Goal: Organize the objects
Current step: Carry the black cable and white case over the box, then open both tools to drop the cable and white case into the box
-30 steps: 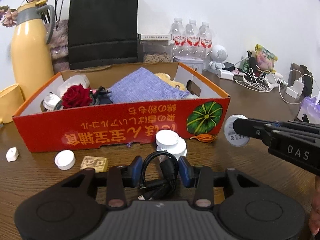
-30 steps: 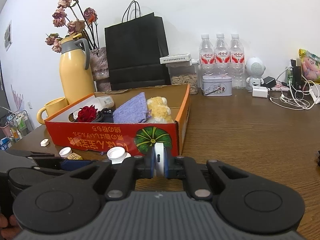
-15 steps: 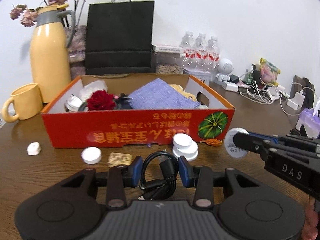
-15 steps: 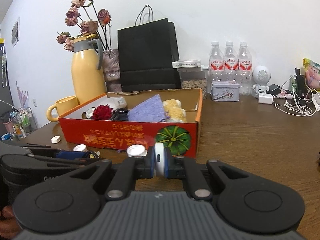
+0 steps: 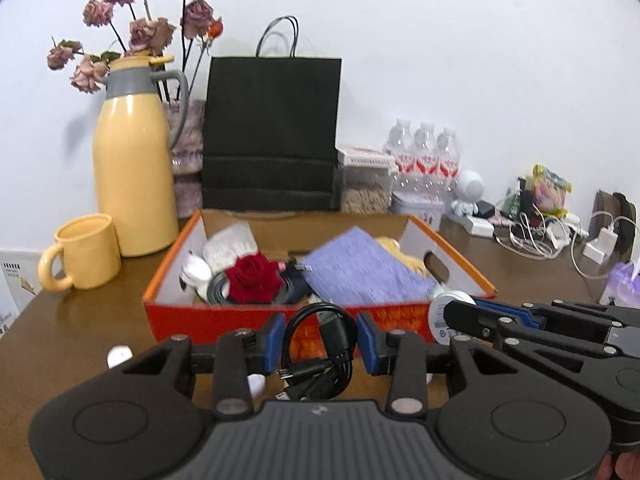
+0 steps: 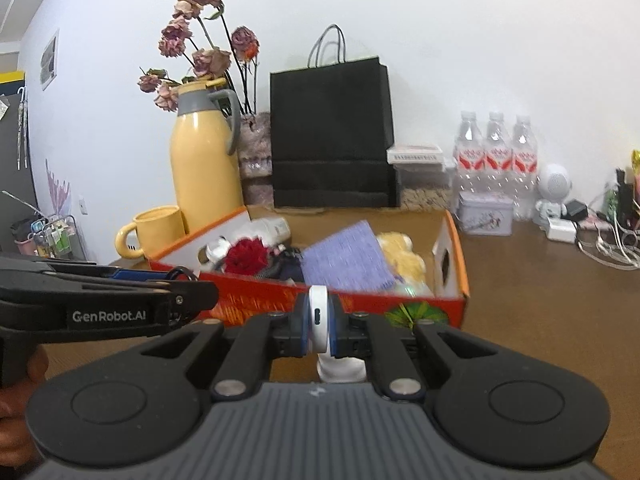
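My left gripper (image 5: 320,344) is shut on a coiled black cable (image 5: 320,354), held just in front of the near wall of the orange cardboard box (image 5: 224,318). My right gripper (image 6: 318,326) is shut on a flat round white device (image 6: 319,320), edge-on between the blue pads; in the left wrist view that white device (image 5: 442,316) shows at the box's right front corner. Inside the box lie a red rose (image 5: 252,278), a purple cloth (image 5: 364,272) and a yellow plush toy (image 6: 404,256). The left gripper appears at the left of the right wrist view (image 6: 188,290).
A yellow jug (image 5: 134,176) with dried flowers and a yellow mug (image 5: 86,252) stand left of the box. A black paper bag (image 5: 272,136), water bottles (image 5: 426,160), a small white robot toy (image 5: 470,194) and chargers with cables (image 5: 532,236) line the back. Small white caps (image 5: 119,354) lie on the wooden table.
Both grippers have risen and moved toward the box, so its inside now shows over the near wall. The cable and the white device stay gripped.
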### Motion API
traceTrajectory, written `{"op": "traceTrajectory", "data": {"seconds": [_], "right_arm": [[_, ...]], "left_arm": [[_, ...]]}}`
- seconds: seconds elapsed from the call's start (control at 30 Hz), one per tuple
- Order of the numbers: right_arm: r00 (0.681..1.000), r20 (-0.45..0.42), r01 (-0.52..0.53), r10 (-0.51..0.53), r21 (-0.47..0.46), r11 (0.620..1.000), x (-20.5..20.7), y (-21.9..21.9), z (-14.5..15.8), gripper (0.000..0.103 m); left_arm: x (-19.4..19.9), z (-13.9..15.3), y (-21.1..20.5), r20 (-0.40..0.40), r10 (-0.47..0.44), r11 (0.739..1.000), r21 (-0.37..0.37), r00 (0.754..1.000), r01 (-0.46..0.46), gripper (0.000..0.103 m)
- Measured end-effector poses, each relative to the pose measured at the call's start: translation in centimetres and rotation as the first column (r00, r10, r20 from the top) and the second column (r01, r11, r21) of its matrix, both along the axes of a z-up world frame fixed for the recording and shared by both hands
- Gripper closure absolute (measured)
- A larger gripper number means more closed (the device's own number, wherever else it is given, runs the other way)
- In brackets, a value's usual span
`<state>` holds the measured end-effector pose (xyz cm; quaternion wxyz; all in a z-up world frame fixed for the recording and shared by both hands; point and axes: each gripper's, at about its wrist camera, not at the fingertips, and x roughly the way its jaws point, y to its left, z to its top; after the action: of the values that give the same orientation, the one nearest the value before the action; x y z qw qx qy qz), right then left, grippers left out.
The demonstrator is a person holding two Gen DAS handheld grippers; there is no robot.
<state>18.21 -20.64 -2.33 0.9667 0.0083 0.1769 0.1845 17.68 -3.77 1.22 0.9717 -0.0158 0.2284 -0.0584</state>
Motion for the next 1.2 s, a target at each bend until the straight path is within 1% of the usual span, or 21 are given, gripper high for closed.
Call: {"op": "traceTrajectory", "data": {"seconds": [0.23, 0.43, 0.7, 1.07, 1.2], "right_arm": [[0.999, 0.040, 0.012, -0.012, 0.000, 1.000, 2.8, 1.8, 1.9, 0.093], [0.998, 0.051, 0.032, -0.031, -0.007, 0.999, 6.0, 2.5, 2.6, 0.093], [0.999, 0.046, 0.030, -0.030, -0.018, 0.999, 10.3, 3.6, 2.2, 0.093], [0.998, 0.056, 0.035, -0.032, -0.061, 0.998, 14.4, 4.4, 1.4, 0.093], [0.999, 0.043, 0.033, -0.030, -0.071, 0.997, 15.6, 4.4, 0.9, 0.093]], "left_arm": [[2.8, 1.4, 0.7, 0.045, 0.011, 1.000, -0.002, 0.999, -0.011, 0.066], [6.4, 1.8, 1.5, 0.042, 0.035, 0.999, -0.008, 0.999, -0.034, 0.066], [11.0, 1.4, 2.0, 0.032, 0.057, 0.998, -0.021, 0.998, -0.057, 0.066], [15.3, 0.3, 2.3, 0.005, 0.059, 0.998, 0.011, 0.998, -0.059, 0.066], [16.3, -0.1, 2.2, 0.001, 0.060, 0.998, 0.026, 0.998, -0.060, 0.065]]}}
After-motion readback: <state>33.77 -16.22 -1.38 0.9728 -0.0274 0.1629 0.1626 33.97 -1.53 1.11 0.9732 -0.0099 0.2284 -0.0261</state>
